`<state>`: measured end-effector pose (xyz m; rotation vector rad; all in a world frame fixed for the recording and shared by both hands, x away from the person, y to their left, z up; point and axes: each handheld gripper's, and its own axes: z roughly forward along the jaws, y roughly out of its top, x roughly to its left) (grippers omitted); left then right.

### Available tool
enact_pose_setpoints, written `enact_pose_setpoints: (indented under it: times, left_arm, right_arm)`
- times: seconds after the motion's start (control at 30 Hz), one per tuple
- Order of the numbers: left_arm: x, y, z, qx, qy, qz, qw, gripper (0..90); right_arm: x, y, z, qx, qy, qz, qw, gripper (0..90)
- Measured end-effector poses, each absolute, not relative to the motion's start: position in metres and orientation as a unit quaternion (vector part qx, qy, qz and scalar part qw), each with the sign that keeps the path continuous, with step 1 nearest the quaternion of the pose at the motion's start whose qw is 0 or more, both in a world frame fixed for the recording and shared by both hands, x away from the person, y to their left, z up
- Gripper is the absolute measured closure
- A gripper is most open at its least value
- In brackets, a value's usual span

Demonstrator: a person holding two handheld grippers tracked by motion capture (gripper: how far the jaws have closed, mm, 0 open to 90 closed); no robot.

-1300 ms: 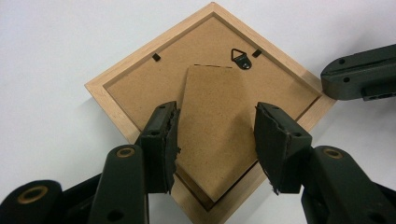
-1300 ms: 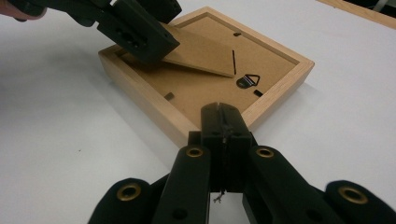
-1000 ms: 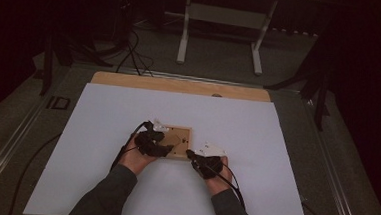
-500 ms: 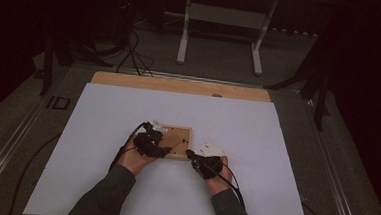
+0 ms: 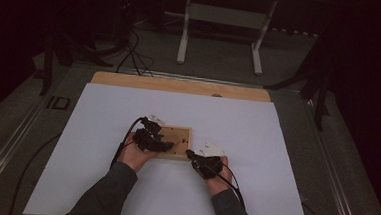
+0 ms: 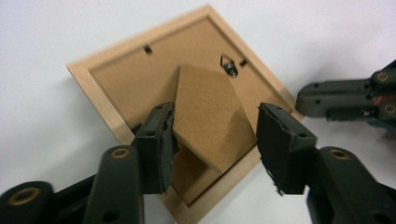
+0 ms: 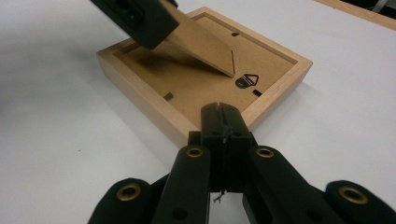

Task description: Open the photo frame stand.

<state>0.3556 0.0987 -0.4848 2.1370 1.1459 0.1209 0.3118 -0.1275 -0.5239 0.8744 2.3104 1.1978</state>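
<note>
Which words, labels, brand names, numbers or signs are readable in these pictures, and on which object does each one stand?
"ID": dark letters, possibly a mark, on the grey floor beside the far left corner of the white table, in the high view.
No text on the back of the wooden picture frame, its fold-out stand or its metal hanger.
No text on the left gripper or the right gripper.

- 1 wooden picture frame (image 6: pixel 116 88), face down
- 1 fold-out stand flap (image 6: pixel 208 116) on its back
- 1 hanging hook (image 7: pixel 246 81)
- 2 grippers: left gripper (image 6: pixel 215 140), right gripper (image 7: pixel 224 119)
- 1 white table sheet (image 5: pixel 103 112)
</note>
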Motion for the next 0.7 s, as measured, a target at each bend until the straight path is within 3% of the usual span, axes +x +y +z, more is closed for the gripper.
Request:
enact_pose_setpoints:
  times: [0.7]
  left_arm:
    - [0.37,0.103,-0.492,0.807,0.47,-0.029,0.356,52.2]
  right_arm:
    - [0.312,-0.128,-0.524,0.312,0.825,0.427,0.197,89.0]
